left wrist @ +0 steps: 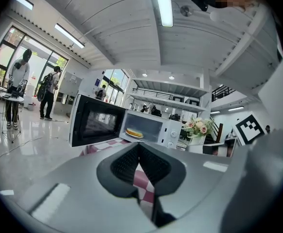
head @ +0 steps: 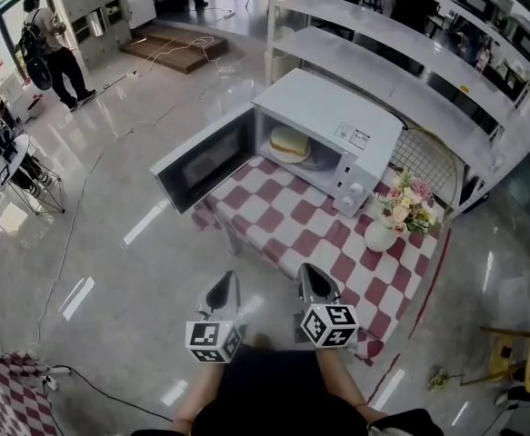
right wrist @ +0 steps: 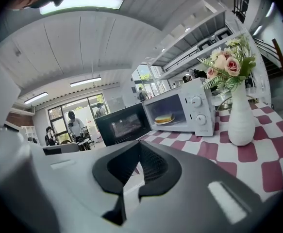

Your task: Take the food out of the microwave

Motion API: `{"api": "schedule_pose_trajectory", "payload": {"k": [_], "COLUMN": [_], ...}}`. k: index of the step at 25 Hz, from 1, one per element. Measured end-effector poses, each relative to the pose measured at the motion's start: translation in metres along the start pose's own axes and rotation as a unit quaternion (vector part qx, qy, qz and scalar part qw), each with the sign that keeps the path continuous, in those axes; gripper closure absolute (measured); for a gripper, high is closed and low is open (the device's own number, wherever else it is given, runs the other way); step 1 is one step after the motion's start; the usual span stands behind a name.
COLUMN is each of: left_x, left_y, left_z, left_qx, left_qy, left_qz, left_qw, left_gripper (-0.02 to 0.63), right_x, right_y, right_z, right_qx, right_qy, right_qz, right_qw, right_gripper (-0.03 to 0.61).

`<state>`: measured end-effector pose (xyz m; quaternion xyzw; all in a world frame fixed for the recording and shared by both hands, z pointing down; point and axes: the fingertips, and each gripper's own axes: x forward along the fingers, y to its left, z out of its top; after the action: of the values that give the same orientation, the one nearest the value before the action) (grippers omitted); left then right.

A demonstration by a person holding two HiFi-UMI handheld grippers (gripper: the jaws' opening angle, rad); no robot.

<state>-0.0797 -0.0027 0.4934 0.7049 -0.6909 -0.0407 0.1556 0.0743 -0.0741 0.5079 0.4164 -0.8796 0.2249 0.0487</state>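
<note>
Glossy grey floor (head: 110, 234) fills most of the head view, and a small table under a red-and-white checked cloth (head: 292, 225) stands at the centre of the frame. On the cloth's upper part sits a white box-shaped microwave oven (head: 337, 139). Its dark-windowed door (head: 205, 166) is swung wide open toward the left of the frame. Inside the cavity, a round pale-yellow cake (head: 289, 142) lies on a white plate (head: 312, 160). At the microwave's lower right, close beside it, a white ceramic vase of pink and cream roses (head: 381, 234) stands upright on the cloth. Long white shelving (head: 410, 80) runs across the upper right, and a person in a light top (head: 54, 48) stands at the far upper left.

Both claws are at the bottom centre, well apart from the microwave and pointing up the frame toward it. The left gripper (head: 224, 284) has its black ribbed pads pressed together with nothing between them, as its own view shows. The right gripper (head: 312, 278), near the cloth's lower edge, is likewise closed and empty.
</note>
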Motion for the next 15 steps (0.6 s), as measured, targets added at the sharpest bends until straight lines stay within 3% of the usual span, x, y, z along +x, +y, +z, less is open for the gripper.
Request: {"api": "schedule_pose_trajectory", "payload": {"k": [15], "left_x": [0.007], "left_y": [-0.002], "left_z": [-0.001], "left_qx": [0.006], "left_qy": [0.004], "left_qz": [0.012], "left_qw": [0.9999], "left_gripper": [0.604], "right_x": [0.011], "right_y": [0.000], "right_z": [-0.001], "right_qx": [-0.009], "right_qy": [0.011], "right_qz": [0.018], "right_qw": [1.000], "right_gripper": [0.578]}}
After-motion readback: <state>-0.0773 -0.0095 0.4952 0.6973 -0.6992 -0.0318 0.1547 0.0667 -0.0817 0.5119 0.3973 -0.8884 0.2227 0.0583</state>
